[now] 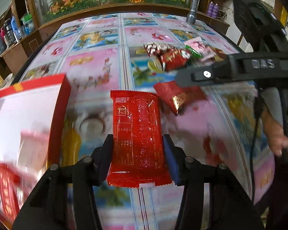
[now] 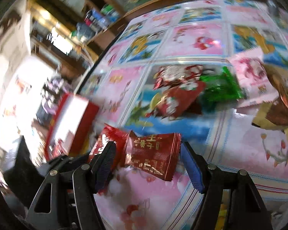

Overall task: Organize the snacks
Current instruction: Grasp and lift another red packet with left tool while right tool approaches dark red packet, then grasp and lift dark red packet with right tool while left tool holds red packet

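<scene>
My left gripper (image 1: 137,151) is shut on a long red snack packet (image 1: 137,134), its pads against both long edges, above the table. A red box with a white inside (image 1: 28,115) lies left of it and holds red packets. My right gripper (image 2: 147,157) has its jaws around a small dark red snack packet with gold print (image 2: 153,155); a gap shows on the right side. That packet also shows in the left wrist view (image 1: 174,95) under the right gripper's finger (image 1: 201,74). A pile of mixed snacks (image 1: 174,53) lies further back.
The table has a pink and blue floral cloth (image 1: 98,61). A grey flashlight (image 1: 193,11) stands at the far edge. The red box shows in the right wrist view (image 2: 73,118) at the left. A wooden cabinet with bottles (image 1: 7,32) stands behind.
</scene>
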Tool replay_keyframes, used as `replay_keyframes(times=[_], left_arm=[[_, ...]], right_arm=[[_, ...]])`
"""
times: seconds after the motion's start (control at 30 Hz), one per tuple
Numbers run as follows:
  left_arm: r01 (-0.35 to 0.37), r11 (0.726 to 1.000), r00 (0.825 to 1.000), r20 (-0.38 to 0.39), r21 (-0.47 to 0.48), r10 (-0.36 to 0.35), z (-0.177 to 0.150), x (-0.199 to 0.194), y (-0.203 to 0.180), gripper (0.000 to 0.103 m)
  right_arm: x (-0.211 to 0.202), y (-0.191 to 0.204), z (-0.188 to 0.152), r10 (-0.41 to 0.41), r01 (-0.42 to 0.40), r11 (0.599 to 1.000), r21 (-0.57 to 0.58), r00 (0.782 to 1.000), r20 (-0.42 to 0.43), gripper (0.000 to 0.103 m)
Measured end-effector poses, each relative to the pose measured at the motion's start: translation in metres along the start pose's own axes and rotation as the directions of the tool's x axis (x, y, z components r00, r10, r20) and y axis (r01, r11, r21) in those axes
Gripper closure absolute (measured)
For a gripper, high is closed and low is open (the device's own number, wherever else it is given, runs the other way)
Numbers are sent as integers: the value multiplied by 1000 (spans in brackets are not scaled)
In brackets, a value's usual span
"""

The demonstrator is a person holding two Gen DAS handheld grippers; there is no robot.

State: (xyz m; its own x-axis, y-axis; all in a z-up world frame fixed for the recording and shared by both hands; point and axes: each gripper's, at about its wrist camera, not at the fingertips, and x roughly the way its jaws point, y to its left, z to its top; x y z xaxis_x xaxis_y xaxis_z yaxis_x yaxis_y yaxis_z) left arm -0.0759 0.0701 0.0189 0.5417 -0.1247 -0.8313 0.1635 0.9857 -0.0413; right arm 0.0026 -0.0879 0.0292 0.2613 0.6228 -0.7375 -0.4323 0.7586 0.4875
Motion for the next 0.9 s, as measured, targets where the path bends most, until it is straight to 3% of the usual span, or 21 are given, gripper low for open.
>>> replay_keyframes(times=[0.13, 0.2, 0.33, 0.47, 0.57, 0.77, 0.9], left_arm=[[-2, 1000, 1000, -9, -24, 1, -13, -9, 5, 55], [-1, 999, 1000, -11, -42, 1, -15, -11, 8, 54], [-12, 999, 1000, -19, -51, 11, -14, -10, 9, 54], [-41, 998, 999, -20, -52, 40, -14, -9, 9, 44], [-66, 997, 998, -14, -37, 65, -16, -7, 8, 35], [-57, 998, 998, 7, -35, 57, -18, -7, 11, 34], [-35, 999, 999, 8, -24, 35, -22, -12, 11, 44]], right_arm=[[-5, 9, -3, -44, 46, 998, -47, 998, 45, 33], [-8, 9, -3, -113, 118, 992, -52, 990, 82, 32], [-6, -3, 0, -153, 153, 988, 1, 983, 100, 32], [1, -1, 1, -188, 189, 982, 0, 974, 124, 32], [1, 5, -1, -152, 157, 987, -21, 977, 149, 32], [8, 11, -2, -92, 101, 993, -63, 988, 122, 32], [9, 22, -13, -78, 88, 987, -131, 994, 81, 32]])
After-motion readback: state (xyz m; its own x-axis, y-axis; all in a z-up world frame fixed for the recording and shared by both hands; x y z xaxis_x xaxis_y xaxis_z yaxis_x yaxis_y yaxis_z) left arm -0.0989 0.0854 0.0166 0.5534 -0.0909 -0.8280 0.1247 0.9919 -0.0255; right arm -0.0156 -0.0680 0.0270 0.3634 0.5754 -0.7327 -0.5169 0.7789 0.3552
